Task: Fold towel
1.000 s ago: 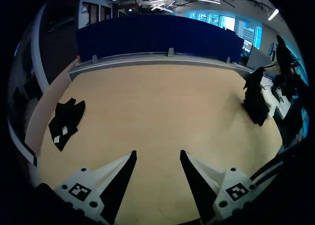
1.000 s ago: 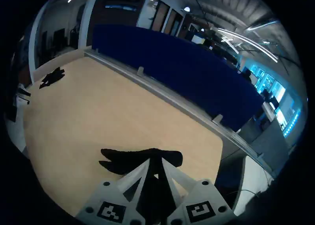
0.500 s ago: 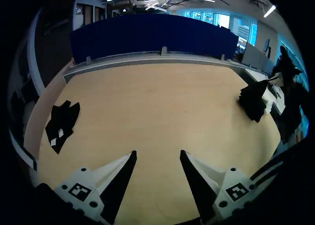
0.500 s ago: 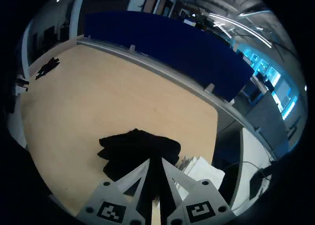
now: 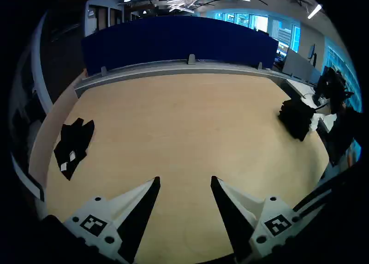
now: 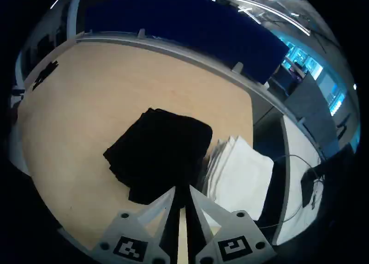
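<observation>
Towel (image 6: 159, 158), black and folded, lies by the table's (image 6: 83, 93) right edge, straight ahead of the right gripper (image 6: 182, 190).
That gripper's jaws are narrow, with the tips at the cloth's near edge; whether they pinch it is unclear. The left gripper (image 5: 184, 178), jaws wide, hangs well apart.

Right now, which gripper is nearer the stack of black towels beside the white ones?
Right. The right gripper sits at the near edge of the black towel stack; the left gripper hovers over bare table, with that stack far off to its right.
</observation>
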`<state>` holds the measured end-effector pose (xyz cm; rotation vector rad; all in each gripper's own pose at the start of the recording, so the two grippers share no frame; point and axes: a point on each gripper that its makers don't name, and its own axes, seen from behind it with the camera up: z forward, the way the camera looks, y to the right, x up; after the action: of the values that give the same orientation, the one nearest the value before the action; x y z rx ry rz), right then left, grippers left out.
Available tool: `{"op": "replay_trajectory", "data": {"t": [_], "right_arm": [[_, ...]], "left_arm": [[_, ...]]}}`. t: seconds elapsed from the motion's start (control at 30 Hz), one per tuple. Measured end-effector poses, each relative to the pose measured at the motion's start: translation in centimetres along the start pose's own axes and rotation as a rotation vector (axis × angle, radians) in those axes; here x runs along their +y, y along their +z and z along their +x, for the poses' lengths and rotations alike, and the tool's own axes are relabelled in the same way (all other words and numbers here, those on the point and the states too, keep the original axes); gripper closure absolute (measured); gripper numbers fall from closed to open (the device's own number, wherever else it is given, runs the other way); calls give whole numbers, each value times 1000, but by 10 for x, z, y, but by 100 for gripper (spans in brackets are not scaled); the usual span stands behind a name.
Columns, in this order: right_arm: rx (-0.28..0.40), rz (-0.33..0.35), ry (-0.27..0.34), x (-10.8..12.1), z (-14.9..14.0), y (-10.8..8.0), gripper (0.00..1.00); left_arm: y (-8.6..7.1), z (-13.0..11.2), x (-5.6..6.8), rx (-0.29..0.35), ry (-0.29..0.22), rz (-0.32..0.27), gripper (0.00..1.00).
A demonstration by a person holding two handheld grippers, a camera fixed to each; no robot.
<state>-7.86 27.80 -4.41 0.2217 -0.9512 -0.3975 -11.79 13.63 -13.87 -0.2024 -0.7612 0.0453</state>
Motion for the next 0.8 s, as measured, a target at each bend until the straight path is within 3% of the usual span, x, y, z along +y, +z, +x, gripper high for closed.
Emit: {"op": "replay_trajectory", "data": {"t": [0.43,0.8], "right_arm": [[-78,-34,107,-6,-44,26,94],[-95,-68,180,-5,-56,40,94]], "left_arm": [[-7,-1,-6,0,10,14,19],[-11,-3,-9,-3,18,23,19]]}}
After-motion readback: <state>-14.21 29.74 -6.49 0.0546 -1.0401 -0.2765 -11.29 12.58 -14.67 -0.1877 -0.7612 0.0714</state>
